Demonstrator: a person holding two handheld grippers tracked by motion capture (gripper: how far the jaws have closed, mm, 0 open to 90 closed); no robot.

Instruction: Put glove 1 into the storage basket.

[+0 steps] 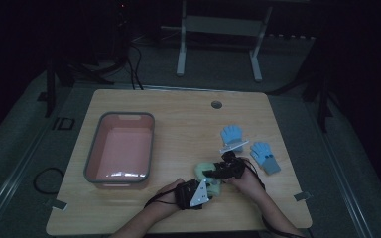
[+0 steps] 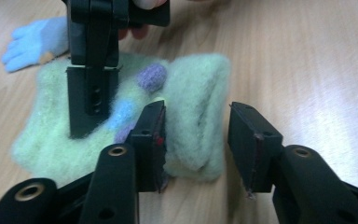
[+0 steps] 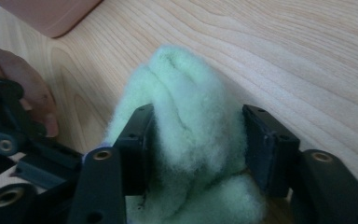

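**A:** Start at the jaws. What has each gripper got?

**B:** The left gripper [image 2: 196, 140] straddles a folded ridge of the fuzzy pale-green sock [image 2: 121, 121]. One pad touches the wool, the other stands clear of it, so the jaws are apart, not clamped. The right gripper [image 3: 198, 144] has a bunched hump of the same sock between its jaws, and the fluff fills the gap from pad to pad. I read that as gripped, loosely at least.

**A:** Where does the sock lie?

**B:** Flat on the wooden table [image 1: 178, 114], near the person's edge, directly under both grippers. In the left gripper view it has lilac and blue spots, and the right gripper's jaws come down onto it from the far side.

**A:** So which relation counts next?

**B:** The two grippers face each other across the sock, at opposite ends of it. The ridge runs straight away from the left jaws, so closing them would pinch it crosswise. Both hands are equally near.

**A:** And farther out?

**B:** Two light-blue gloves [image 1: 231, 135] [image 1: 265, 156] lie beyond the right hand; the pink tub [image 1: 120, 148] sits well apart on the left.
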